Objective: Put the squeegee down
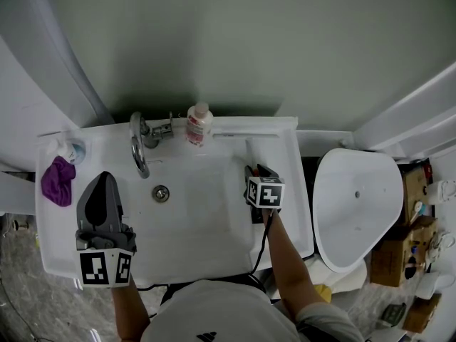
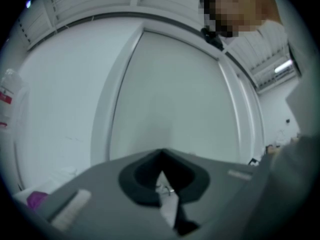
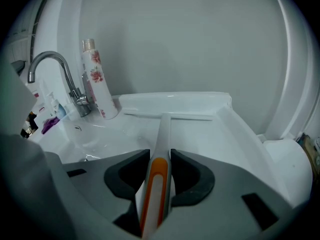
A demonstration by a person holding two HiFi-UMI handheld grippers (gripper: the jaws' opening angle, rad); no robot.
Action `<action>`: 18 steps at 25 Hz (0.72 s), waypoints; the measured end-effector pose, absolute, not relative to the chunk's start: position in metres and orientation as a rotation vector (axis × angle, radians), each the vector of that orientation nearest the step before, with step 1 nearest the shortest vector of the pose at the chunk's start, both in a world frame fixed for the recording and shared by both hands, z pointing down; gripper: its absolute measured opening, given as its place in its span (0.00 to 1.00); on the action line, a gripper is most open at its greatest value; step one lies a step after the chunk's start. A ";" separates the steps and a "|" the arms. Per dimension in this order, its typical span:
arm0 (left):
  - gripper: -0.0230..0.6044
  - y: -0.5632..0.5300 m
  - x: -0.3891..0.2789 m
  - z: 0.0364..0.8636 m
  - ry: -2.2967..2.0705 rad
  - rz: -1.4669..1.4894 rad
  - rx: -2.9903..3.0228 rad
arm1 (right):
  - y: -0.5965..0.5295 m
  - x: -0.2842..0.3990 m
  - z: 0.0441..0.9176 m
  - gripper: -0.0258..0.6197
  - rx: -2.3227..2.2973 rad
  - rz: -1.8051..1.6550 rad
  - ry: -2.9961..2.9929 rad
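Item: squeegee (image 3: 162, 134), white handle with an orange inlay. Its crosswise blade lies along the rear ledge of the sink (image 1: 292, 191), right of the bottle. The handle runs back over the right part of the basin into the right hand-held gripper (image 3: 160, 156). Right hand-held gripper: tilted downward, with both dark pads lying against the sides of the handle, so the squeegee is gripped. In the head view the same gripper (image 1: 254, 171) sits over the basin's right side, with the squeegee (image 1: 250, 148) reaching ahead of it to the back ledge. Left hand-held gripper (image 1: 105, 178): held level over the sink's left edge, with jaw tips meeting and nothing between them, as its own view confirms (image 2: 161, 154). Fixtures: chrome faucet (image 1: 138, 144) at rear left; drain (image 1: 161, 193) in the basin floor; white bottle (image 1: 199, 123) with a floral label, upright just beside the faucet. Sundries: purple cloth (image 1: 58, 180) on the left rim. Adjacent: white toilet (image 1: 356, 205) to the right of the sink.
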State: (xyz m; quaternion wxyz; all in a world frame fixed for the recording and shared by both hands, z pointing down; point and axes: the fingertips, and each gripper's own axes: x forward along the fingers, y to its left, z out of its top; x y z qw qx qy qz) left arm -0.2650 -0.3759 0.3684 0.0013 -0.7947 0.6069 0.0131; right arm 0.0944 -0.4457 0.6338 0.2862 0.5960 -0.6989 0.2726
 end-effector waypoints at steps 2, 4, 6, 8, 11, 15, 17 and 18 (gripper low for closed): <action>0.05 -0.374 -0.266 0.368 1.912 0.039 -2.489 | -0.445 0.094 0.635 0.24 1.588 0.712 -1.854; 0.05 -0.372 -0.268 0.367 1.920 0.041 -2.480 | -0.445 0.094 0.637 0.24 1.584 0.695 -1.848; 0.05 -0.370 -0.270 0.367 1.928 0.044 -2.473 | -0.445 0.094 0.636 0.25 1.582 0.679 -1.848; 0.05 -0.367 -0.271 0.367 1.934 0.045 -2.468 | -0.444 0.094 0.634 0.25 1.581 0.663 -1.851; 0.05 -0.362 -0.268 0.364 1.932 0.048 -2.464 | -0.442 0.093 0.628 0.26 1.587 0.646 -1.867; 0.05 -0.356 -0.261 0.358 1.918 0.056 -2.461 | -0.436 0.095 0.612 0.26 1.619 0.621 -1.908; 0.05 -0.351 -0.257 0.355 1.912 0.060 -2.460 | -0.430 0.094 0.600 0.24 1.632 0.608 -1.940; 0.05 -0.349 -0.254 0.354 1.908 0.063 -2.460 | -0.427 0.093 0.594 0.21 1.637 0.600 -1.959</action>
